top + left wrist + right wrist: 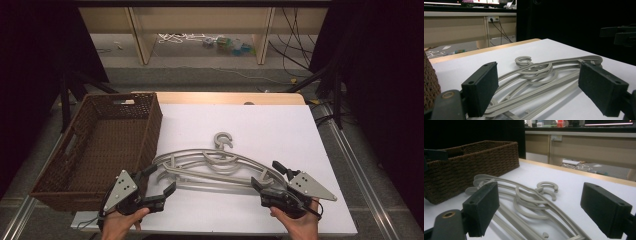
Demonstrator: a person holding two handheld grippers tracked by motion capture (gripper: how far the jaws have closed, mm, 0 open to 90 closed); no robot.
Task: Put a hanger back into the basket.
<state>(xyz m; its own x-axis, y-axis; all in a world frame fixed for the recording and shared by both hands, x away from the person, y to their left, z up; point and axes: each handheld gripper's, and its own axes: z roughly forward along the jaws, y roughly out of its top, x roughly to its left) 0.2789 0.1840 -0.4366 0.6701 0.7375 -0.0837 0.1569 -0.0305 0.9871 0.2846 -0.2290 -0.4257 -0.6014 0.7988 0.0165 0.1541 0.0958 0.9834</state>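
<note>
A pile of grey plastic clothes hangers point(215, 167) lies flat on the white table top point(280, 125), hooks tangled near the middle. My left gripper point(160, 181) is open at the pile's left end, jaws low over the table, with the hangers point(541, 75) lying between and beyond the pads. My right gripper point(268, 176) is open at the pile's right end, and the hangers point(529, 200) stretch away in front of it. Neither holds anything.
A brown wicker basket point(102, 145) stands at the table's left edge, close to my left gripper; its wall point(474, 165) rises behind the hangers. Bare white table lies beyond the hooks. Cables and shelving sit on the floor past the far edge.
</note>
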